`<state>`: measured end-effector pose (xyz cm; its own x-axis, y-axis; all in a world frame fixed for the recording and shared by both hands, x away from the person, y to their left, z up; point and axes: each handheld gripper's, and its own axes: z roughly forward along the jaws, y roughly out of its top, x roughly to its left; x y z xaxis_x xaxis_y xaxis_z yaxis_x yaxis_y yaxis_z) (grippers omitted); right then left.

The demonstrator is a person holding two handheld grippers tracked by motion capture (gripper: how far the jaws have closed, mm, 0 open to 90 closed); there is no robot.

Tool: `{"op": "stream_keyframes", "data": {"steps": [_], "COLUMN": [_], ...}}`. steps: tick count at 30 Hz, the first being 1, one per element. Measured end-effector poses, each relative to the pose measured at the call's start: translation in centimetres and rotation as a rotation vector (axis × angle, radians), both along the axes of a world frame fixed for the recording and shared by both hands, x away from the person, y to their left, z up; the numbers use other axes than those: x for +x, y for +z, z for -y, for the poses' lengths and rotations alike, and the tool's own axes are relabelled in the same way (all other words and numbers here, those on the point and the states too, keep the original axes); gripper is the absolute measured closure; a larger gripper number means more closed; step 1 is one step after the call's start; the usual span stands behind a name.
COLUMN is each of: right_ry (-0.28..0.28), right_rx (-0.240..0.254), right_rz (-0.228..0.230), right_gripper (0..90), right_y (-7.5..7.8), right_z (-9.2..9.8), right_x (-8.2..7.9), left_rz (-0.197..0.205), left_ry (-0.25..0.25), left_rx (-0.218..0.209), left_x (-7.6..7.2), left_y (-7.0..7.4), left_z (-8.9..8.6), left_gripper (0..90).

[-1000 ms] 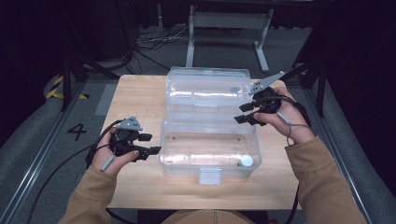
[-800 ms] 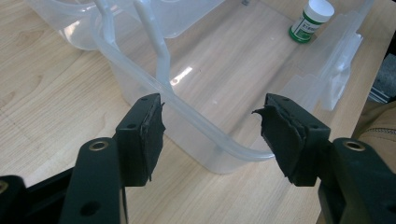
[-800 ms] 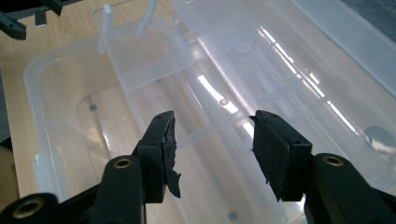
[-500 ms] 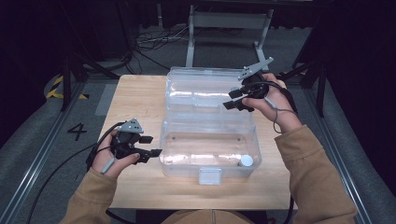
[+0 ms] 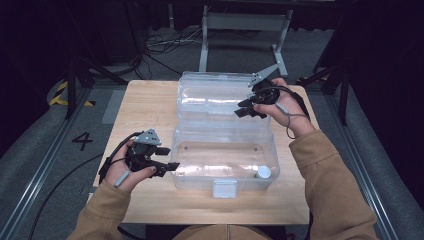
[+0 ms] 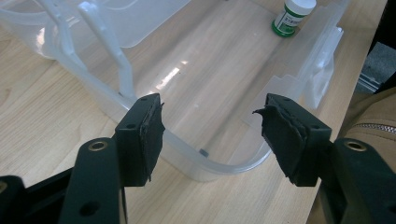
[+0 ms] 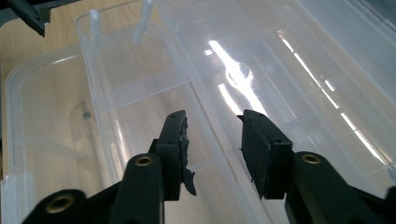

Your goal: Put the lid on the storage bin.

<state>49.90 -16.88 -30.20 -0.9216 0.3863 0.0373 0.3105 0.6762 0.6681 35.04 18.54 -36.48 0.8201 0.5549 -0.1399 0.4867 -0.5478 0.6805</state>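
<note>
**A:** High view first: the clear plastic box [image 5: 225, 160] sits open mid-table [image 5: 145, 105], its lid [image 5: 215, 97] folded back flat behind it. The left gripper [image 5: 167, 159] is at the box's left wall, the right gripper [image 5: 244, 107] over the lid's right end.

**B:** Left gripper view? The jaws stand wide, straddling the box's corner rim, pads off the plastic. There's a small white-capped bottle [image 6: 293, 14] standing in the far corner of the box.

**A:** Yep. In the right gripper view the jaws are about half apart and have just been closing, hanging over a raised ridge of the lid [image 7: 280, 79]. Can't tell if the pads touch it.
</note>
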Motion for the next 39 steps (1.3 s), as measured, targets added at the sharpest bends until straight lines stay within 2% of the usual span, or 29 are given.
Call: {"op": "stream_keyframes", "data": {"steps": [4,6,9,15,23,26,32,39], "right_ry": [-0.002,-0.011,-0.019,-0.02,-0.026,-0.036,-0.047,-0.067], "right_rx": [-0.015,-0.019,0.001,0.015,0.021,0.024,0.03,0.035], "right_rz": [0.012,0.023,0.009,-0.002,-0.004,-0.01,-0.013,-0.023], "right_gripper": [69.1,76.0,78.2,78.9,78.7,78.4,78.1,77.7], "right_y": [-0.2,-0.3,-0.4,-0.5,-0.5,-0.5,-0.6,-0.6], "right_z": [0.0,0.1,0.1,0.2,0.1,0.1,0.1,0.1], "right_x": [0.1,0.2,0.2,0.2,0.2,0.2,0.2,0.1], "left_rz": [-0.003,-0.007,-0.009,-0.015,-0.039,-0.06,-0.088,-0.125], "left_ry": [-0.015,-0.02,-0.033,-0.059,-0.136,-0.167,-0.193,-0.228], "left_rx": [0.003,0.003,0.006,0.008,0.012,-0.003,0.026,0.042], "left_x": [0.1,0.1,0.1,0.1,-0.4,-0.4,-0.4,-0.3], "left_y": [-0.2,-0.3,-0.5,-0.8,-1.1,-1.3,-2.2,-3.2], "left_z": [0.4,0.7,1.1,1.9,3.6,4.1,4.9,5.6], "left_gripper": [39.0,39.0,39.1,39.7,39.7,41.7,44.5,52.6]}}
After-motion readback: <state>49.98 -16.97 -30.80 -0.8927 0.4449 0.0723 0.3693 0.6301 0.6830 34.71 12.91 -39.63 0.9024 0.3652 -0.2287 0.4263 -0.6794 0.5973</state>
